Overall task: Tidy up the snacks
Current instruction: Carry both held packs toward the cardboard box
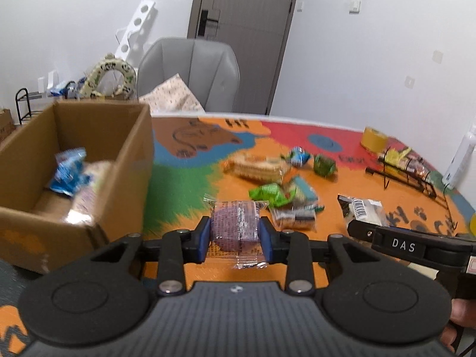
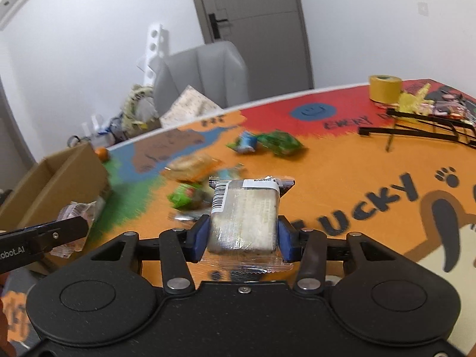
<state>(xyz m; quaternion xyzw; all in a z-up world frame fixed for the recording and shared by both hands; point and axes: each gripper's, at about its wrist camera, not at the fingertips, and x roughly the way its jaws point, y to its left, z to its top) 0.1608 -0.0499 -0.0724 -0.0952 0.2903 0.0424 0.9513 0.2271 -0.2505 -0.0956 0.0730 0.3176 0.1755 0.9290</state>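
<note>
My left gripper point(image 1: 235, 232) is shut on a purple snack in clear wrap point(image 1: 235, 223), held above the table just right of the cardboard box point(image 1: 131, 154). The box holds a blue packet point(image 1: 70, 171) and a pale snack. My right gripper point(image 2: 242, 233) is shut on a pale bar in clear wrap with a barcode label point(image 2: 245, 214). The right gripper also shows in the left wrist view point(image 1: 357, 227), holding that bar point(image 1: 361, 208). Loose snacks lie mid-table: a wafer pack point(image 1: 257, 166), green packets point(image 1: 269, 193), a blue packet point(image 1: 299, 156).
A black wire rack point(image 1: 413, 175) with snacks and a yellow tape roll point(image 1: 373, 138) stand at the far right of the colourful mat point(image 1: 342, 178). A grey chair point(image 1: 190, 71) is behind the table. The left gripper appears at the left of the right wrist view point(image 2: 68, 229).
</note>
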